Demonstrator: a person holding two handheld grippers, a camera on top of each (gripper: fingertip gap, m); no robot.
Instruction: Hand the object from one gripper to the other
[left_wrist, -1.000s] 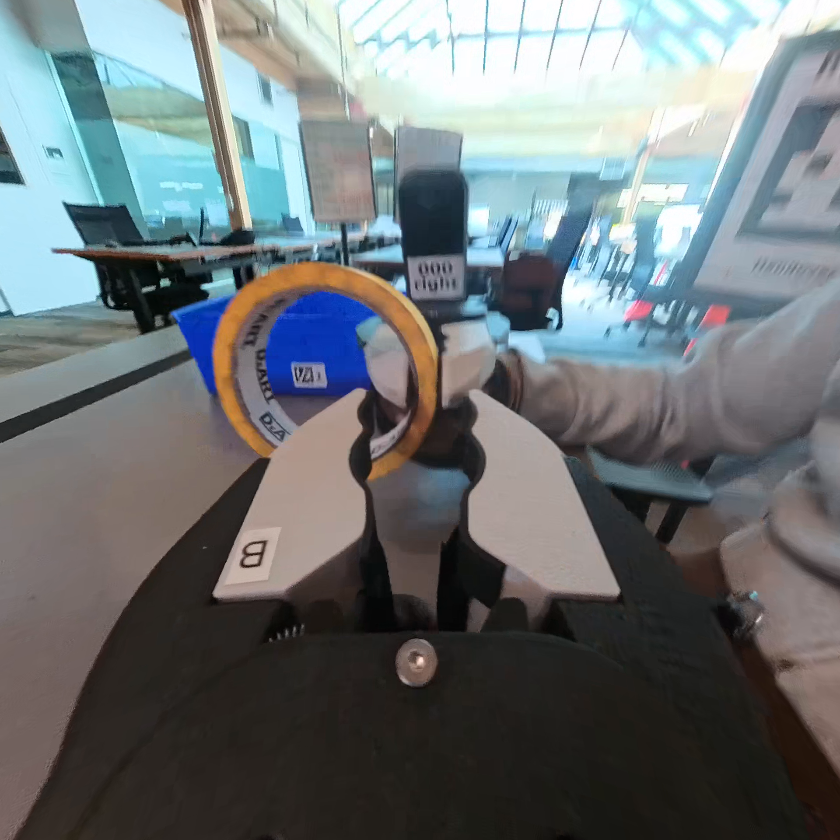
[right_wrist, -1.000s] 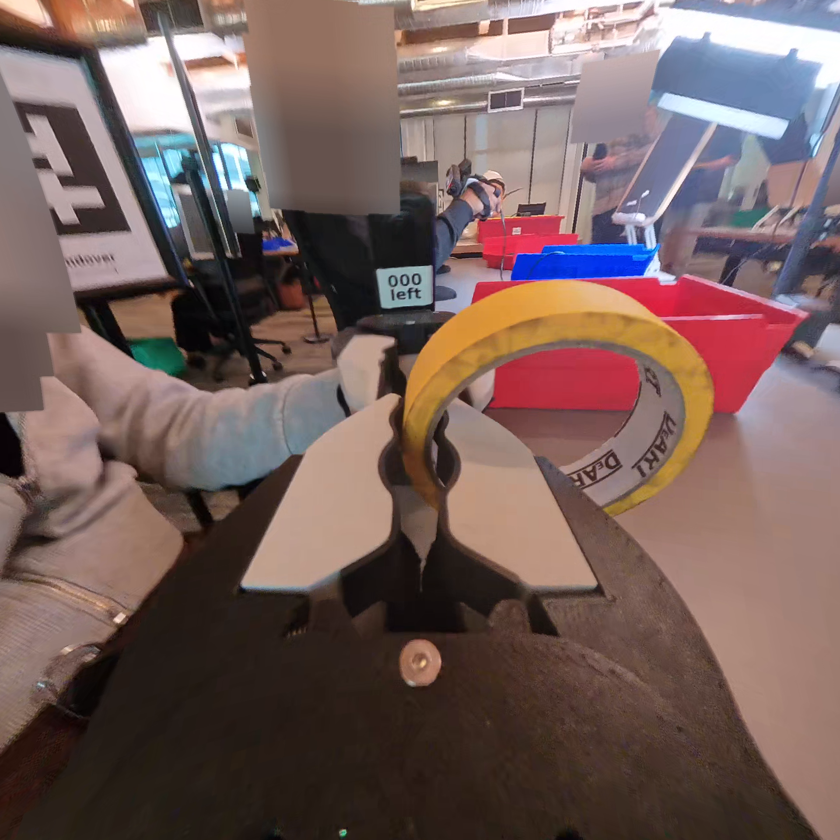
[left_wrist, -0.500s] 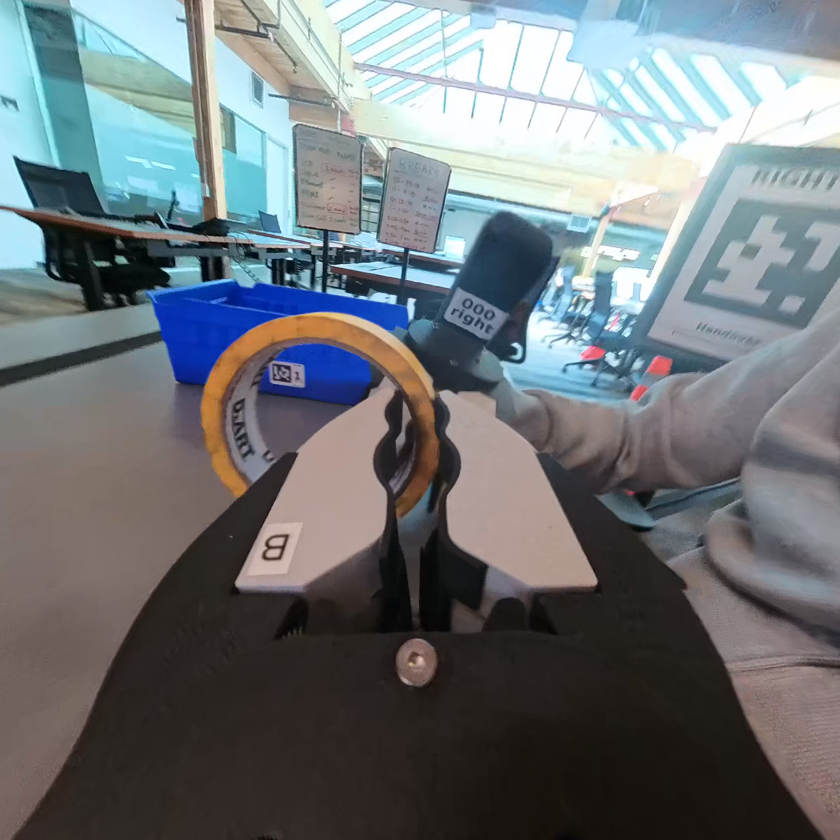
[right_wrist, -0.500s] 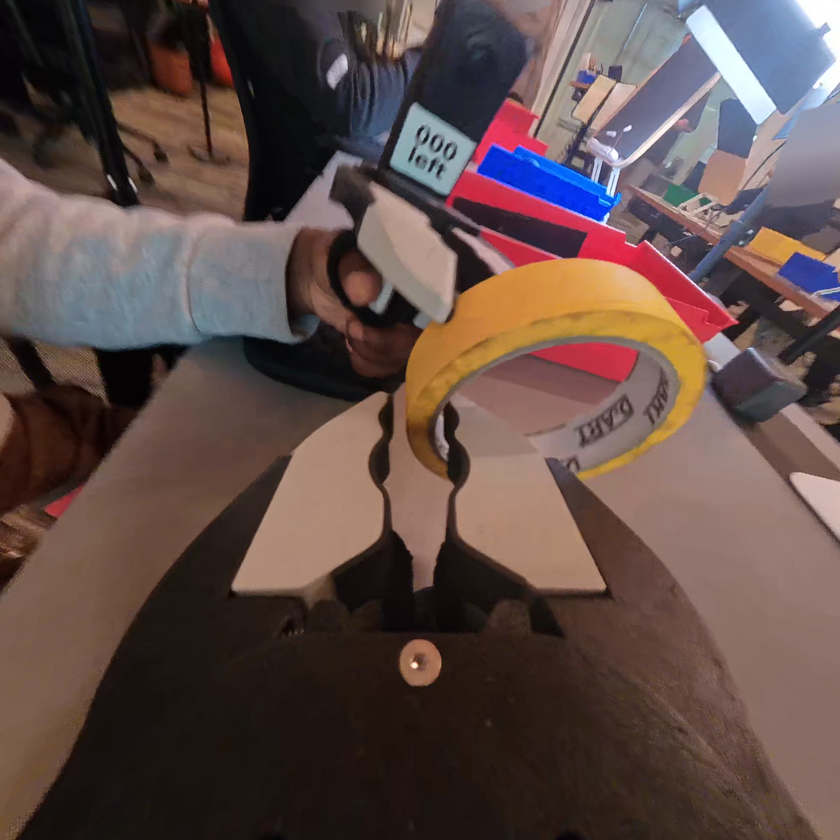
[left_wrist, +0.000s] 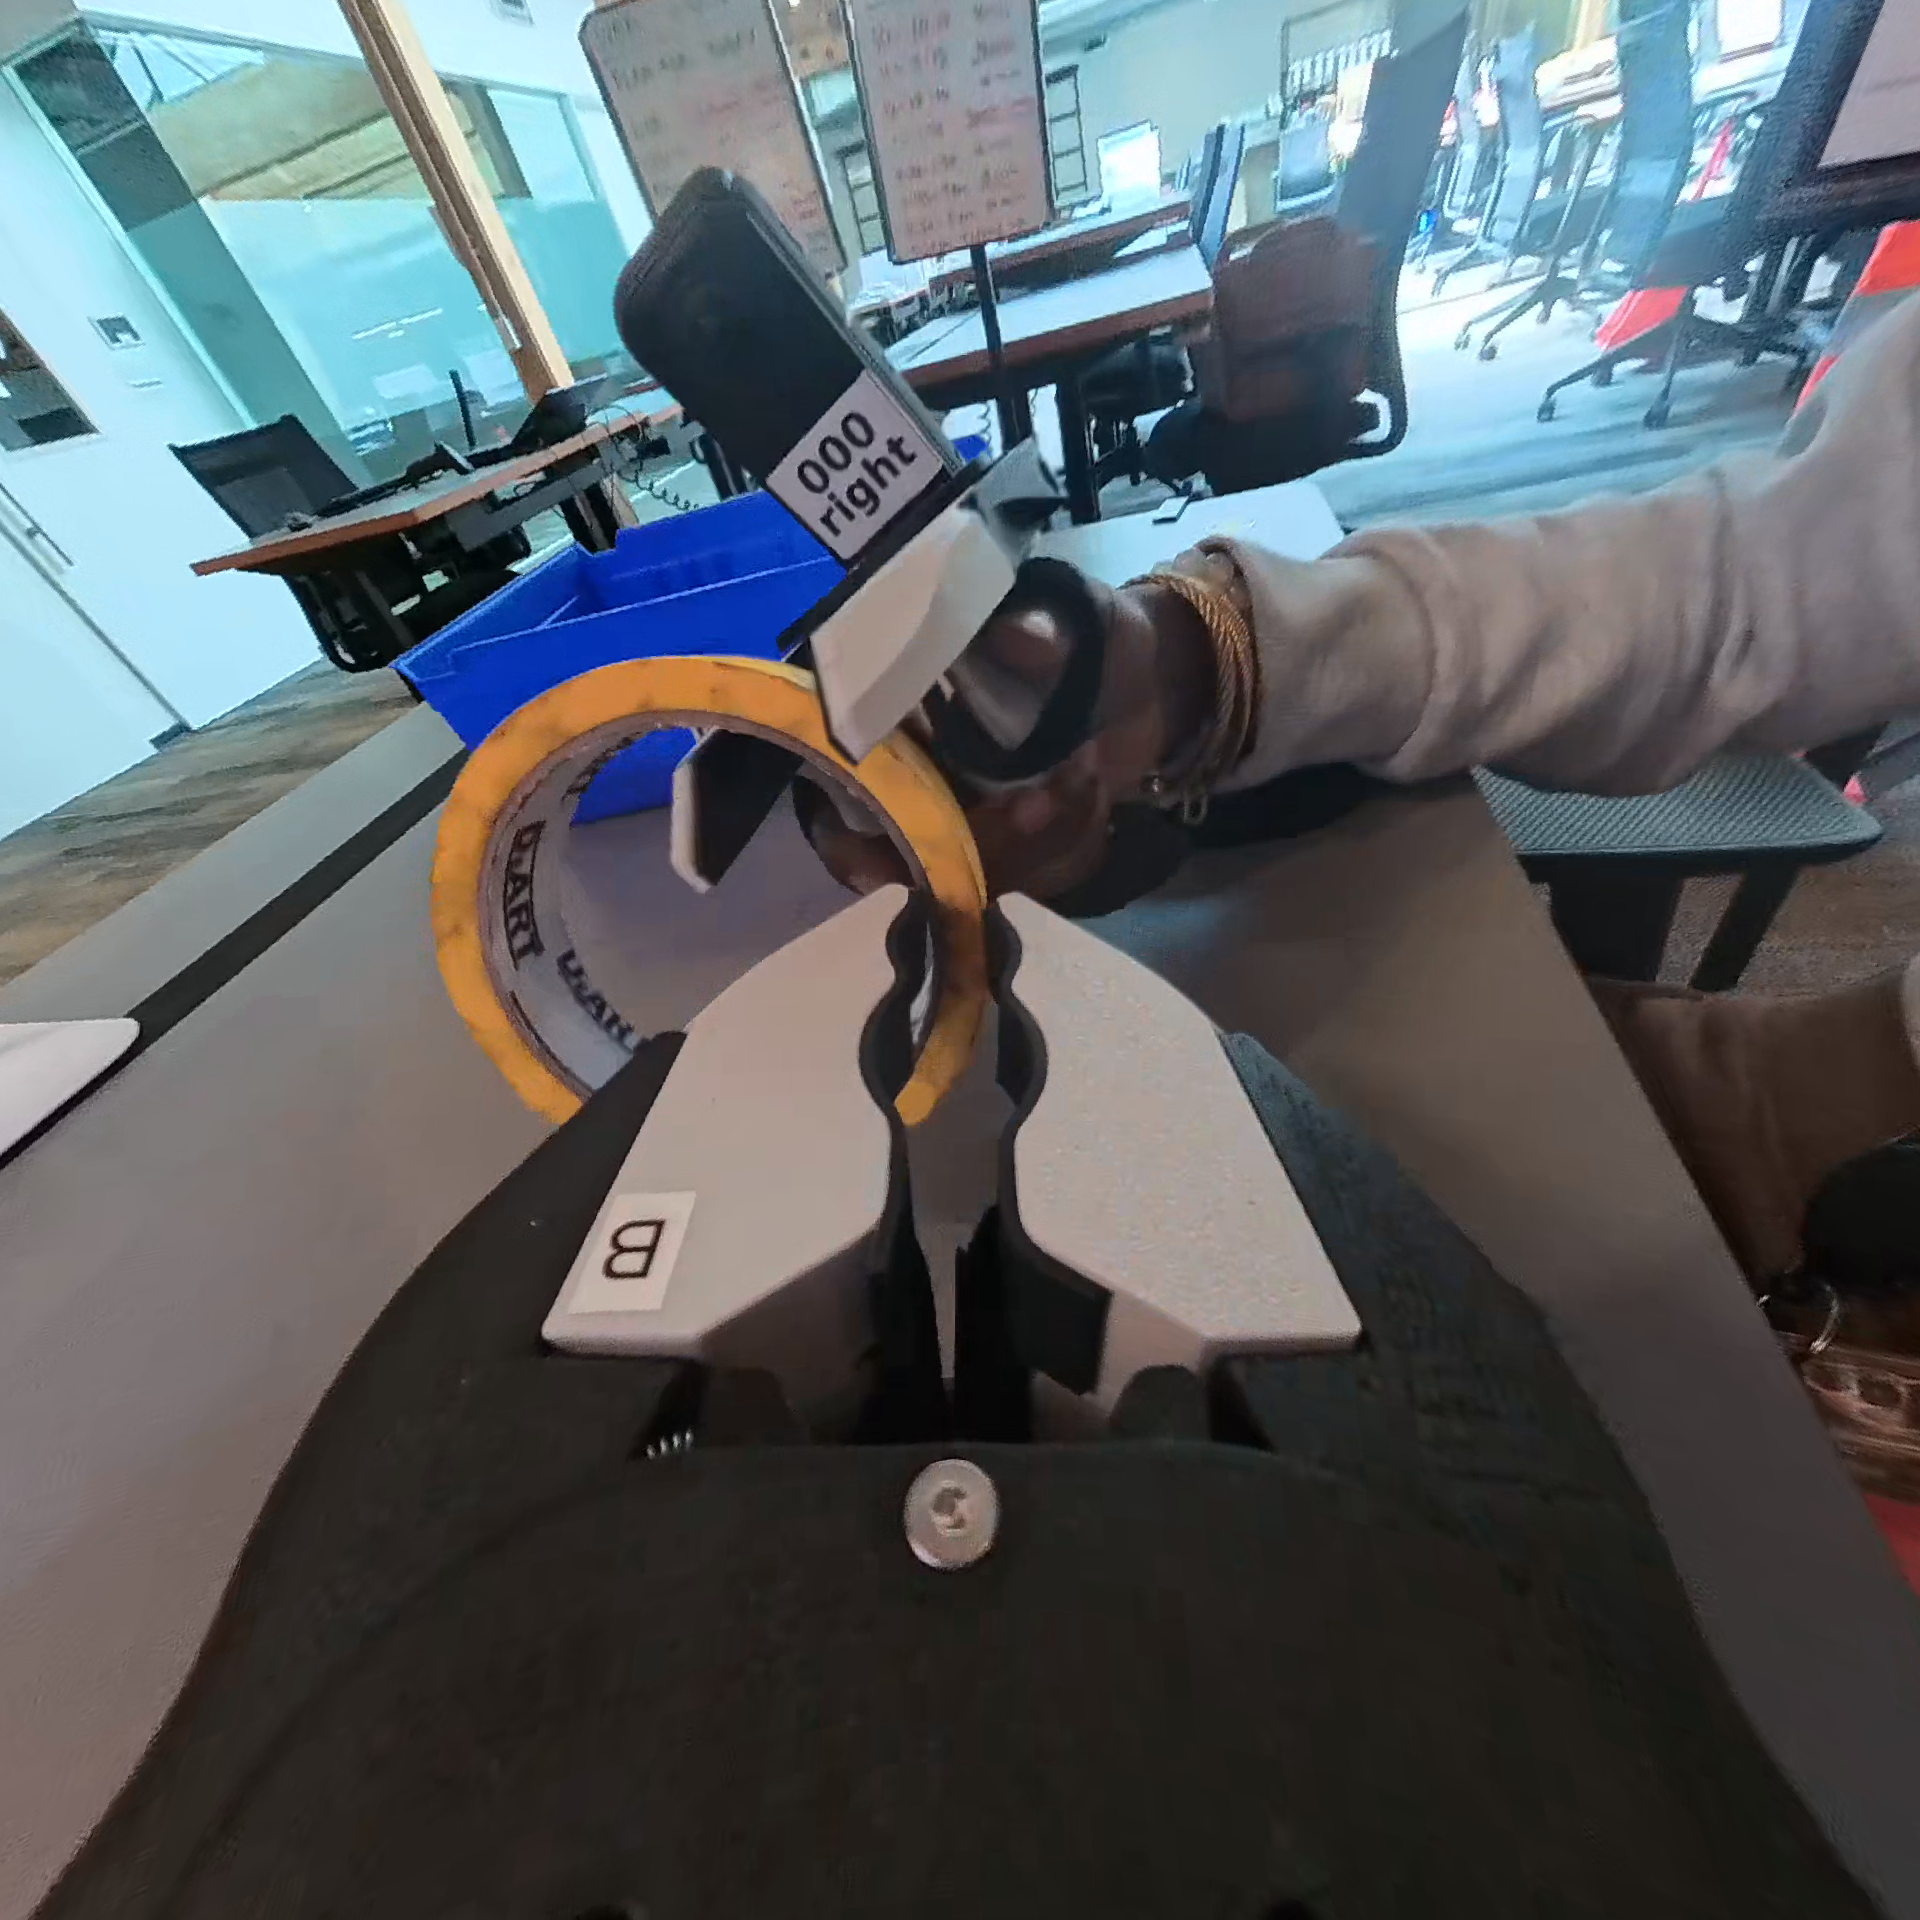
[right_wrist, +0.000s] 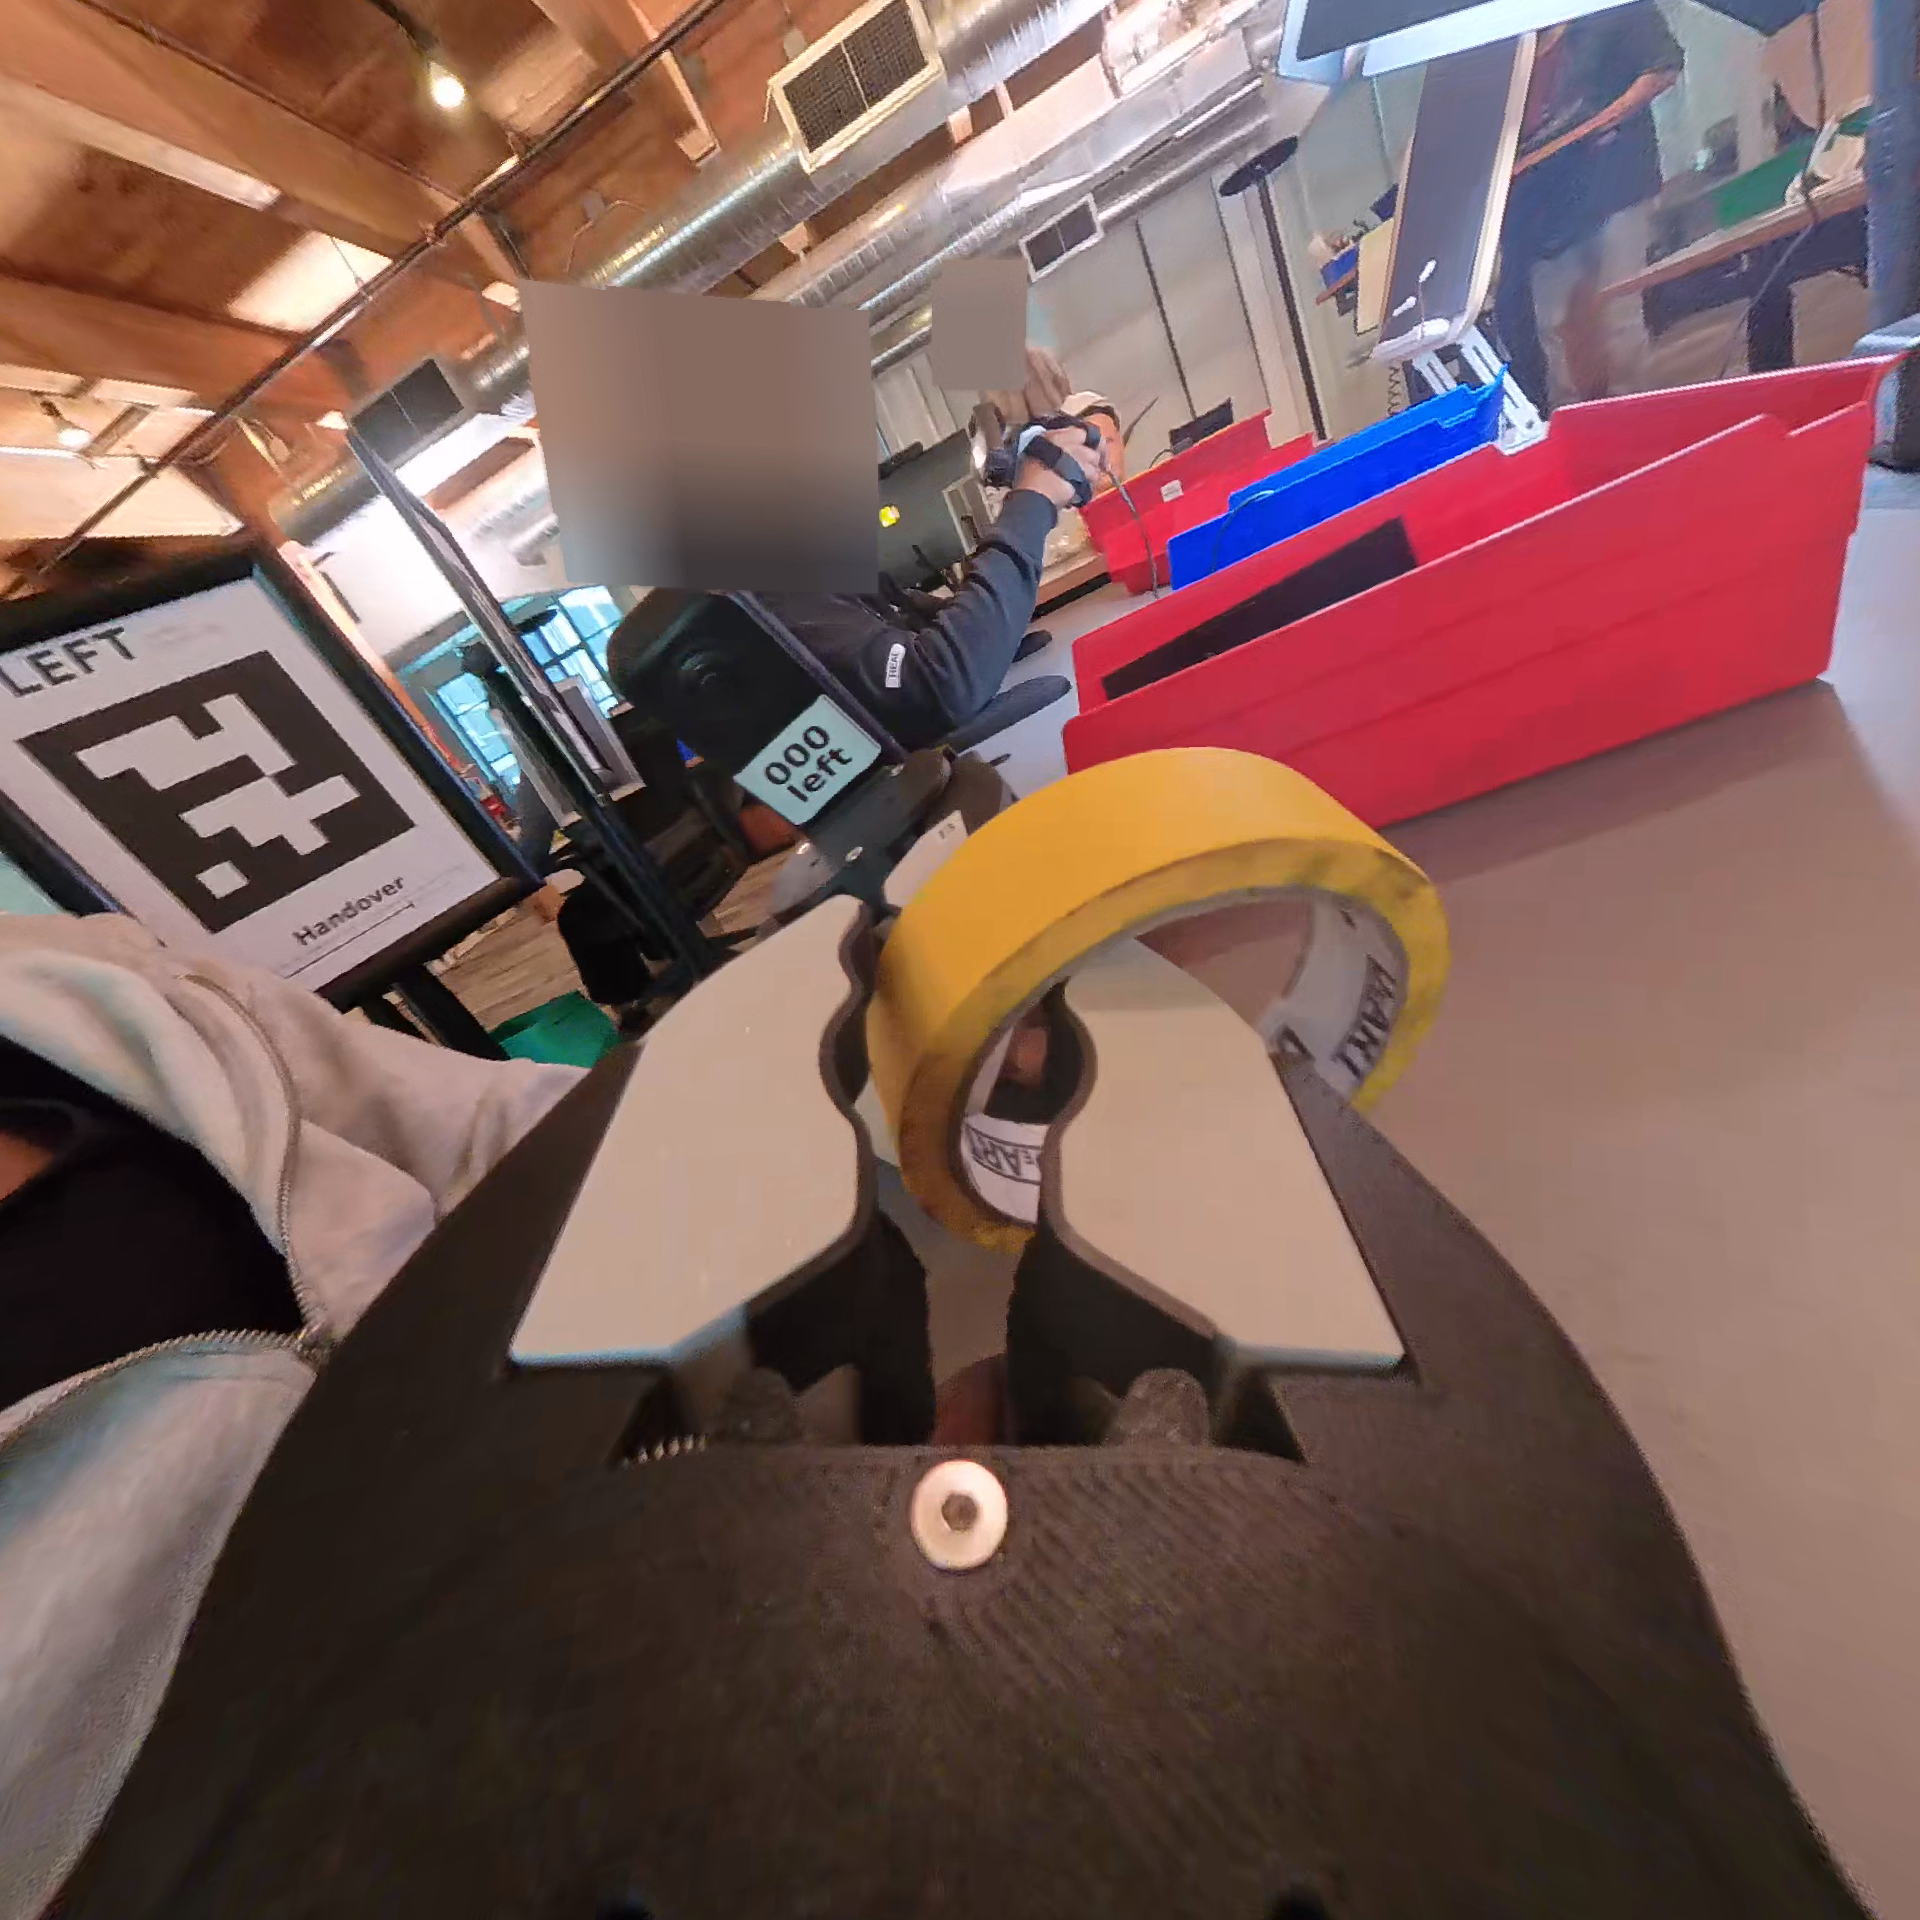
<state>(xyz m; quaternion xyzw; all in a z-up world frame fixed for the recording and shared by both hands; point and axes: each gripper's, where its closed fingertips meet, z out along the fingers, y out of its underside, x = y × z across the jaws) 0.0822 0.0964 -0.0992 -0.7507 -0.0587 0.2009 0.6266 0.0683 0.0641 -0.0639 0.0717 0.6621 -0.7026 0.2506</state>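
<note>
Both hand-held grippers' tips are hidden by the tape roll (left_wrist: 717, 904).

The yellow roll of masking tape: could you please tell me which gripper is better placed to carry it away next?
Left, probably. The left gripper is shut on the yellow tape roll, gripping its wall, whereas the right gripper only straddles that wall, jaws apart.

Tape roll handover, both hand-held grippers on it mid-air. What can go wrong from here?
1. The left hand-held gripper pinches only one thin section of the tape roll. Most of the roll hangs off to one side, so it may pivot or slip.
2. The right hand-held gripper looks open, with one finger inside the roll's hole. Withdrawing sideways could snag the roll and yank it loose.
</note>
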